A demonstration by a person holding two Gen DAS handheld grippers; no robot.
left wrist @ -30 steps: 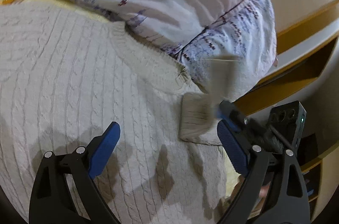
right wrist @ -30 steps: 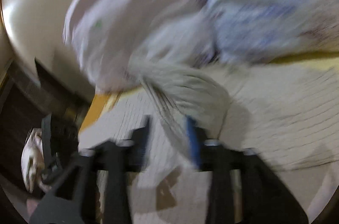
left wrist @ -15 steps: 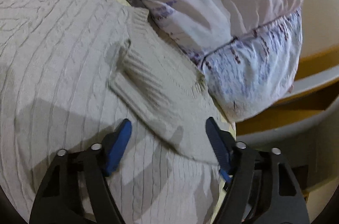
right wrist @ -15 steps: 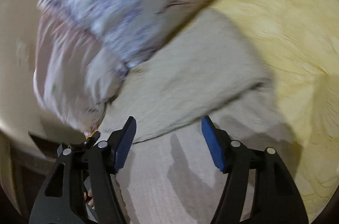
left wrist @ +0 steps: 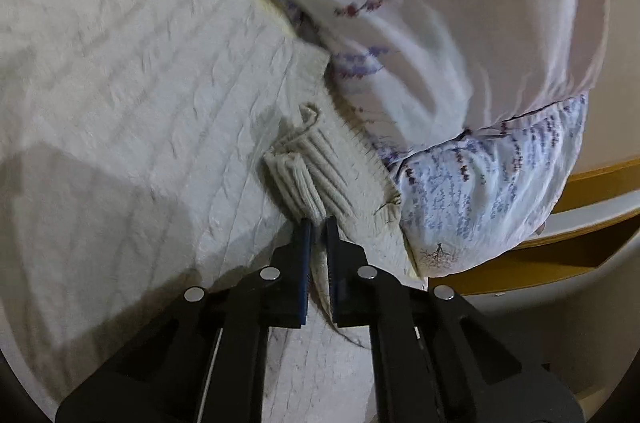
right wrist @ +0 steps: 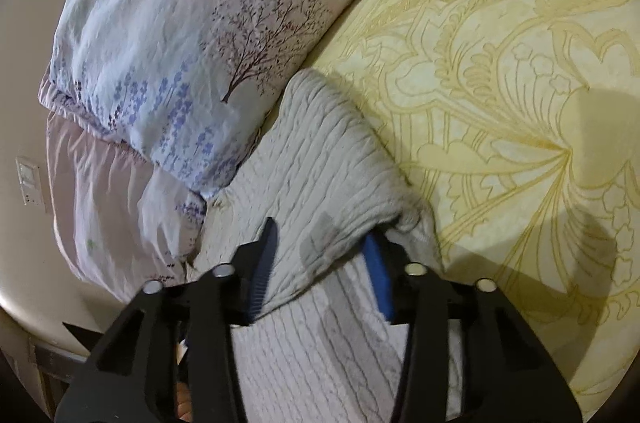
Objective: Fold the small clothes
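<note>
The cream cable-knit sweater (left wrist: 120,95) lies spread on the bed, its collar end pressed against the floral pillow (right wrist: 192,35), and one sleeve (right wrist: 332,163) is already laid across the body of the knit, so the fold looks begun but far from finished. The ribbed cuff (left wrist: 304,175) of that sleeve sits on the sweater just beside the pillow's lower corner, and the left hand-held gripper (left wrist: 316,227) has its blue pads closed tight on the cuff's end, a loose strand of yarn trailing from it. The right hand-held gripper (right wrist: 320,263) stands with its fingers apart, straddling the thick part of the folded sleeve away from the pillow; nothing is pinched there (the knit merely bulges up between the pads). By my reading the sleeve wants smoothing flat, and the other sleeve, which is not in view, and the body folds remain to be done. Beyond the sweater, on the side away from the pillow, stretches the yellow patterned bedspread (right wrist: 500,63).
</note>
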